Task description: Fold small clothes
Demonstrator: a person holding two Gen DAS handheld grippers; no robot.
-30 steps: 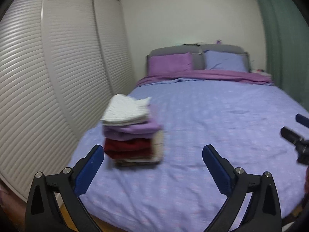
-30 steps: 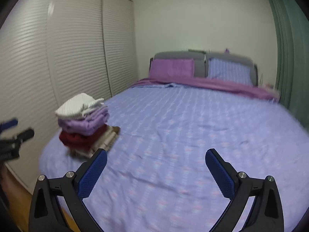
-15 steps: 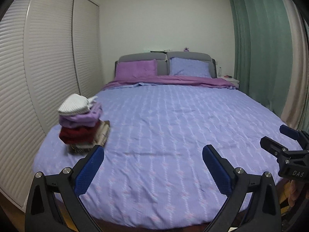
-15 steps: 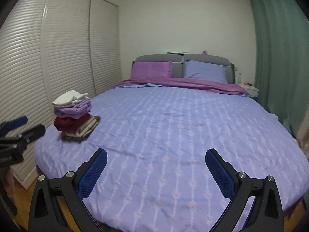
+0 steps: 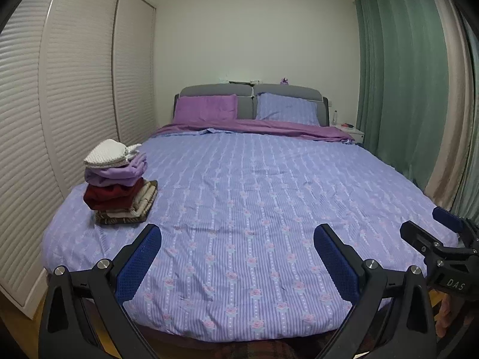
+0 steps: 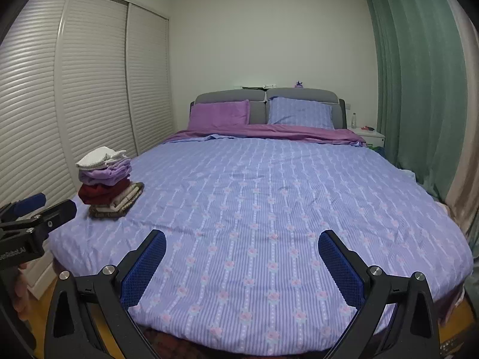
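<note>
A stack of folded small clothes (image 5: 118, 184) sits on the left side of the bed (image 5: 254, 197); it also shows in the right wrist view (image 6: 109, 182). White is on top, then purple, dark red and beige pieces. My left gripper (image 5: 238, 236) is open and empty, held off the foot of the bed. My right gripper (image 6: 242, 239) is open and empty, also back from the foot of the bed (image 6: 269, 209). Each gripper shows at the edge of the other's view, the right one (image 5: 440, 239) and the left one (image 6: 36, 209).
White louvred wardrobe doors (image 5: 60, 104) run along the left of the bed. Green curtains (image 5: 404, 89) hang on the right. Two pillows (image 5: 206, 110) lie against the grey headboard. A white bedside table (image 6: 369, 134) stands at the far right.
Both grippers have pulled back from the bed, so the whole bed is now in view. The stack looks smaller and farther away. Both grippers stay open.
</note>
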